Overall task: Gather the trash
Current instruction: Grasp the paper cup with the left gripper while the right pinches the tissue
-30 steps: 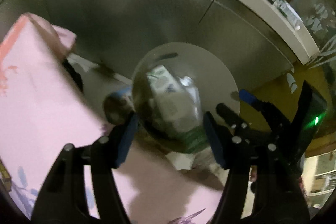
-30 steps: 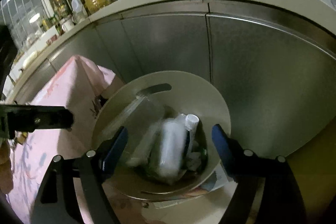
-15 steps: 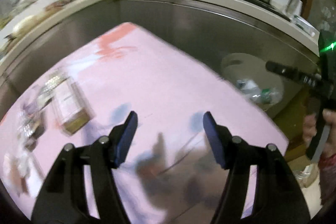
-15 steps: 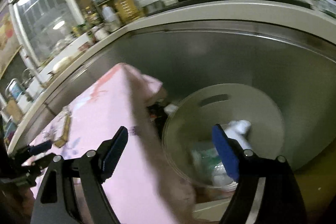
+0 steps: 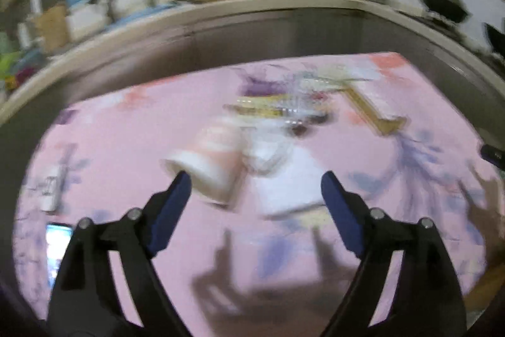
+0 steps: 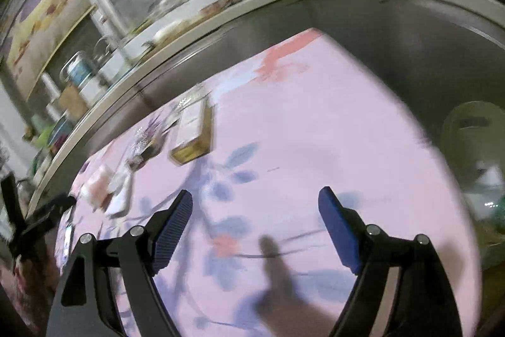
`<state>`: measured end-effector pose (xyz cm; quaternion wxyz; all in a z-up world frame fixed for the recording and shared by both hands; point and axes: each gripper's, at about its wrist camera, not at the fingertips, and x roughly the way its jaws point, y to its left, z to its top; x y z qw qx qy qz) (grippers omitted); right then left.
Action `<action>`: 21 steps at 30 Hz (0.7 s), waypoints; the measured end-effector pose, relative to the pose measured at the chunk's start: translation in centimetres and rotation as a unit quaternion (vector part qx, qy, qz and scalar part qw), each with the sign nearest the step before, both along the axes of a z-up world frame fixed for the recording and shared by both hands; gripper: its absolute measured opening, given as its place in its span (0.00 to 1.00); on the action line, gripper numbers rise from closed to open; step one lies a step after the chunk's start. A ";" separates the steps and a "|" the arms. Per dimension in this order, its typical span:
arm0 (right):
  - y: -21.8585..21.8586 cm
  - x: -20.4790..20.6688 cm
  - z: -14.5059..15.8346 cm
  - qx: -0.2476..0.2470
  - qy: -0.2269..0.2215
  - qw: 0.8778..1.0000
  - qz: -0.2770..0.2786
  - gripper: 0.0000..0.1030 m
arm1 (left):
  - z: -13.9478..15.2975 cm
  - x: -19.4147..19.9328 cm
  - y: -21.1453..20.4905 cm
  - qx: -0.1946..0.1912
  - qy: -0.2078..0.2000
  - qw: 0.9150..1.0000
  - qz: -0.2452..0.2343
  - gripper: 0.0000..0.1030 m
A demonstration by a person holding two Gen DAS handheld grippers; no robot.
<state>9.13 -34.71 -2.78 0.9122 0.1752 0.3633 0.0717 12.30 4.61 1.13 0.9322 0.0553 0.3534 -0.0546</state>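
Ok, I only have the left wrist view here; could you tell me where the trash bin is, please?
Observer: The beige bin shows only in the right wrist view, past the right end of the pink table.
Operator: Is anything in it?
Observer: Yes, pale and green rubbish lies inside, too blurred to name.
Operator: Is the right gripper carrying anything?
Observer: No, the right gripper is open, with nothing between its fingers.

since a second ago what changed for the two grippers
Both swung away from the trash bin, where they hung a second ago, to over the pink tablecloth. The left gripper now faces a tipped pink cup; the right gripper is over bare cloth. Both stayed open and empty.
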 end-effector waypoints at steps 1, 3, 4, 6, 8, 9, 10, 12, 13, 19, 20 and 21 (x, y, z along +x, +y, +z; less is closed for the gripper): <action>1.3 0.4 -0.2 0.001 0.003 1.000 0.012 0.76 | -0.1 0.4 1.4 0.003 -0.003 1.000 0.009 0.84; 4.1 1.1 -0.4 0.003 0.007 0.999 0.041 0.73 | -0.3 1.7 3.1 0.006 -0.005 1.000 0.018 0.87; 5.9 1.7 -0.6 0.003 0.009 0.998 0.059 0.71 | -0.6 2.4 3.4 0.006 -0.001 1.000 0.016 0.87; 8.6 2.5 -0.8 0.006 0.013 0.996 0.086 0.67 | -1.5 4.3 3.9 0.007 0.012 1.000 0.010 0.87; 11.0 3.5 -1.1 0.005 0.019 0.994 0.110 0.62 | -2.4 5.6 4.5 0.001 0.026 1.000 0.008 0.87; 12.2 4.1 -1.2 0.004 0.023 0.992 0.121 0.61 | -3.0 6.3 4.6 -0.007 0.036 0.999 0.003 0.87; 13.7 4.8 -1.4 0.003 0.028 0.991 0.134 0.59 | -3.5 7.0 4.5 -0.012 0.043 0.999 -0.001 0.87; 15.6 5.8 -1.8 0.002 0.034 0.988 0.151 0.57 | -4.2 7.6 4.4 -0.016 0.051 0.999 -0.011 0.87; 16.8 6.6 -2.1 0.000 0.039 0.986 0.160 0.55 | -4.5 7.9 4.4 -0.017 0.052 0.998 -0.016 0.87; 20.8 9.1 -3.5 -0.010 0.059 0.982 0.181 0.49 | -5.7 8.3 4.8 -0.052 0.059 0.996 -0.027 0.84; 21.3 9.5 -3.7 -0.014 0.061 0.981 0.183 0.48 | -5.8 8.3 4.9 -0.057 0.061 0.996 -0.029 0.74; 21.7 9.6 -3.8 -0.016 0.062 0.981 0.185 0.47 | -6.0 8.2 4.9 -0.061 0.063 0.996 -0.032 0.73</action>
